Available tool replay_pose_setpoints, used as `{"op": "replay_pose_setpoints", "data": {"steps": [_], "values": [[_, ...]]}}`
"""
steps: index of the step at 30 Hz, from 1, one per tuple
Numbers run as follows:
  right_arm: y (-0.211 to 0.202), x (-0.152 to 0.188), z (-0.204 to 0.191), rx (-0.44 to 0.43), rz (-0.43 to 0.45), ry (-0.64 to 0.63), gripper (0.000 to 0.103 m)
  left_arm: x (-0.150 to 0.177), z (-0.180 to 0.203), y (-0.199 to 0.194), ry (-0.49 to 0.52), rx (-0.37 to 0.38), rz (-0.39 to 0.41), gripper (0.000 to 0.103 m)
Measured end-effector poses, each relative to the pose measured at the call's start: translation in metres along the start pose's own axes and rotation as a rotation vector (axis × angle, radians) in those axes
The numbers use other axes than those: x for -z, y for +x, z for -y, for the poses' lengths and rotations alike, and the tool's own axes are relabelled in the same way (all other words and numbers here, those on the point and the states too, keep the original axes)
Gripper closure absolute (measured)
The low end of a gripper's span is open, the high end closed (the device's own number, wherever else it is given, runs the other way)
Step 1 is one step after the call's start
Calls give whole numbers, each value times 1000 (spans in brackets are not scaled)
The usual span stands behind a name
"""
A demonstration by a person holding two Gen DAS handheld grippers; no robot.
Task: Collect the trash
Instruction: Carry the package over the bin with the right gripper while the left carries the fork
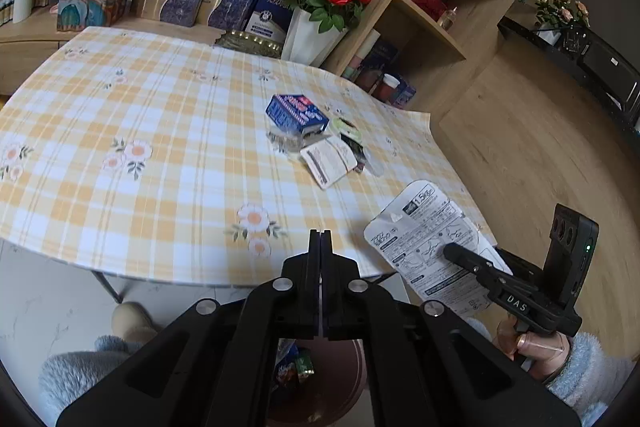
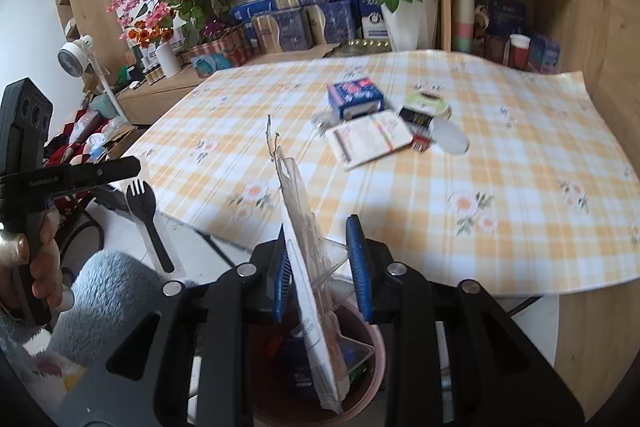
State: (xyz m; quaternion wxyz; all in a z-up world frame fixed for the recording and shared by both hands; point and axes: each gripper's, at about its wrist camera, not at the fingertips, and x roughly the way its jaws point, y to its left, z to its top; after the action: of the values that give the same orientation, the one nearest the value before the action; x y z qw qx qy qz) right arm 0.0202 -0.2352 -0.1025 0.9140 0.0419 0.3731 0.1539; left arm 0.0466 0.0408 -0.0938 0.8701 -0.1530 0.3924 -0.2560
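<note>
My left gripper point(image 1: 320, 239) is shut; the right wrist view shows it point(image 2: 134, 166) with a black plastic fork point(image 2: 146, 215) in a clear wrapper hanging under its fingers. My right gripper point(image 2: 318, 227) is shut on a blister pack point(image 2: 308, 267), a white printed card with a clear bubble, also seen edge-out as the blister pack point(image 1: 420, 235) beside the right gripper point(image 1: 452, 251). Both hang over a reddish-brown bin point(image 2: 370, 359) below the table's near edge, and the same bin point(image 1: 348, 367) holds several wrappers. On the table lie a blue box point(image 1: 296, 113), a white packet point(image 1: 328, 159) and a green lid point(image 1: 346, 127).
The checked yellow tablecloth point(image 1: 140, 107) covers the table. Boxes and a white vase of red roses point(image 1: 320, 27) stand at its far edge, and a wooden shelf unit point(image 1: 440, 7) is to the right. A person's fluffy blue sleeve point(image 2: 108, 299) and hands hold both grippers.
</note>
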Motion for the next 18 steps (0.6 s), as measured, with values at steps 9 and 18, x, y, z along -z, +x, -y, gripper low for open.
{"op": "replay_pose_setpoints", "data": {"steps": [9, 18], "values": [[15, 48, -17, -52, -104, -10, 74, 26, -2, -6, -3, -3, -13, 102], [70, 89, -37, -86, -285, -34, 74, 40, -13, -10, -23, -27, -29, 102]]}}
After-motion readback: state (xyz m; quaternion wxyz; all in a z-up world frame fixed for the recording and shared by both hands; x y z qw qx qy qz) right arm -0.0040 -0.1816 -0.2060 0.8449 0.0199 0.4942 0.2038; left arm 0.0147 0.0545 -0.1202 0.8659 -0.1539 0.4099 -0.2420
